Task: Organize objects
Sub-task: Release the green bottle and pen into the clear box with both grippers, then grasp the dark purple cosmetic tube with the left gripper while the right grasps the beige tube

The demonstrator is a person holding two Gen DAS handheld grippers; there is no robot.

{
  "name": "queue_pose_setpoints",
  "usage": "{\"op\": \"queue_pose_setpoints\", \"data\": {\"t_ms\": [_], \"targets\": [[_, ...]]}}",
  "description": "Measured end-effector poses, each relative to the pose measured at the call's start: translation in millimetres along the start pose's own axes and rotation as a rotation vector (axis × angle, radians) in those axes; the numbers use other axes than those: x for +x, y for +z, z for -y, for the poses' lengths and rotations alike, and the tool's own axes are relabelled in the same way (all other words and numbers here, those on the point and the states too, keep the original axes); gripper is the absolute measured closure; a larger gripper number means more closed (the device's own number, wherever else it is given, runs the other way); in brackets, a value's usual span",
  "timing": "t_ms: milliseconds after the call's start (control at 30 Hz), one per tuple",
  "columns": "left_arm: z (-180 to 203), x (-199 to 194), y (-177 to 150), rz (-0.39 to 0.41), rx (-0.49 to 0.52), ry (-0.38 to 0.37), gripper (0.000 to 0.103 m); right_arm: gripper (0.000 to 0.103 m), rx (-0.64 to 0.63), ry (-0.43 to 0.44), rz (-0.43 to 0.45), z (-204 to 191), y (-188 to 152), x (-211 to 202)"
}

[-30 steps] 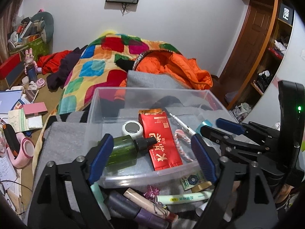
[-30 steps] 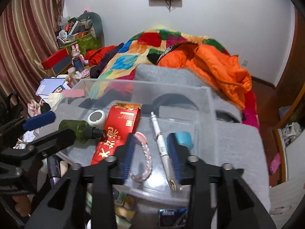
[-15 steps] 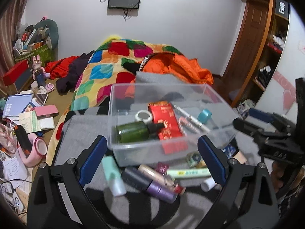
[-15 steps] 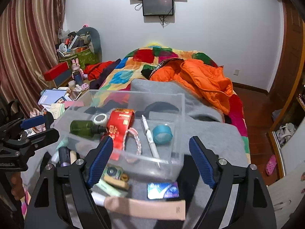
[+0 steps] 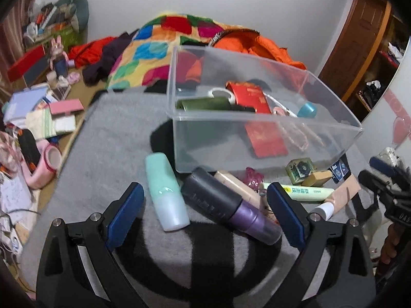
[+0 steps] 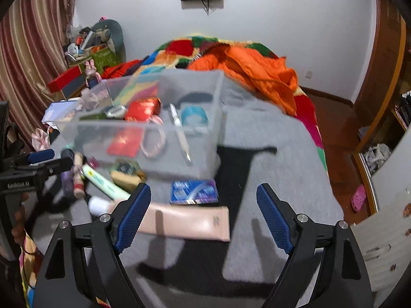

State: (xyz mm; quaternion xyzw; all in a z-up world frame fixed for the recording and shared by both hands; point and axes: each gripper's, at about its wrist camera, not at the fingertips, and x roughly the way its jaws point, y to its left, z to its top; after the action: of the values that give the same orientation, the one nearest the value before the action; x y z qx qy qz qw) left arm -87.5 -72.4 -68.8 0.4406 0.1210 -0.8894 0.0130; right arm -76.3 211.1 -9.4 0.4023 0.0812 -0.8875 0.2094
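Both grippers are hanging empty over the grey blanket (image 5: 110, 138), so I'm reading this as the pause between placements: picking the next loose item. One clear bin (image 5: 257, 133) is sitting on the blanket, already holding six things I can count: a green bottle (image 5: 205, 103), a red packet (image 5: 257, 107), a white round piece (image 5: 221, 93), a pen (image 6: 179, 131), a teal tape roll (image 6: 194, 116) and a pink braided loop (image 6: 154, 138). Still lying loose just in front of the bin: one dark purple bottle (image 5: 226, 205), one mint bottle (image 5: 165, 192), one beige tube (image 6: 187, 222), one pale green tube (image 5: 305, 192), one blue packet (image 6: 194, 192), plus a slimmer beige stick, a pink trinket, a small printed cube and a tan block, all too small or blurred to name surely. The left gripper (image 5: 205, 215) is hovering with jaws spread wide, straddling the mint and purple bottles, touching neither as far as I can tell. The right gripper (image 6: 204, 215) is likewise spread wide over the beige tube, gripping nothing. Next move, my guess: the left is dropping onto one bottle, not both, since the two are lying close together; centring on one and closing across its width is looking cleanest. The right view is motion-blurred.
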Motion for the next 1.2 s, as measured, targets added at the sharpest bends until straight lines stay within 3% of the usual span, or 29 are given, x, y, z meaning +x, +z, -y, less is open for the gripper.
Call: {"op": "queue_pose_setpoints", "data": {"t_ms": [100, 300, 400, 433, 467, 633, 800, 900, 967, 1133, 1200], "targets": [[3, 5, -3, -0.008, -0.001, -0.004, 0.009, 0.021, 0.016, -0.002, -0.021, 8, -8, 4], [7, -5, -10, 0.028, 0.018, -0.01, 0.031, 0.021, 0.042, 0.043, -0.053, 11, -15, 15], [6, -12, -12, 0.027, 0.024, -0.015, 0.05, 0.027, 0.025, 0.084, -0.066, 3, -20, 19], [7, -13, -13, 0.02, 0.039, -0.008, 0.066, 0.035, 0.018, 0.096, -0.068, 0, -21, 19], [7, -13, -14, 0.01, 0.047, -0.013, 0.079, 0.038, 0.009, 0.111, -0.072, -3, -23, 18], [10, -20, -25, 0.0, 0.088, -0.012, 0.081, 0.057, -0.043, 0.16, -0.088, -10, -36, 5], [9, -31, -35, -0.009, 0.109, -0.057, 0.081, 0.057, -0.129, 0.169, -0.114, -17, -50, -9], [8, -37, -43, -0.018, 0.14, -0.068, 0.081, 0.048, -0.128, 0.144, -0.101, -14, -47, -14], [7, -41, -44, -0.02, 0.144, -0.06, 0.077, 0.031, -0.132, 0.121, -0.066, -14, -41, -16], [9, -36, -35, -0.012, 0.136, -0.035, 0.05, 0.026, -0.2, 0.152, -0.025, -35, -21, -11], [11, -32, -31, -0.011, 0.137, -0.033, 0.047, 0.026, -0.255, 0.165, -0.025, -49, -16, -3]]}}
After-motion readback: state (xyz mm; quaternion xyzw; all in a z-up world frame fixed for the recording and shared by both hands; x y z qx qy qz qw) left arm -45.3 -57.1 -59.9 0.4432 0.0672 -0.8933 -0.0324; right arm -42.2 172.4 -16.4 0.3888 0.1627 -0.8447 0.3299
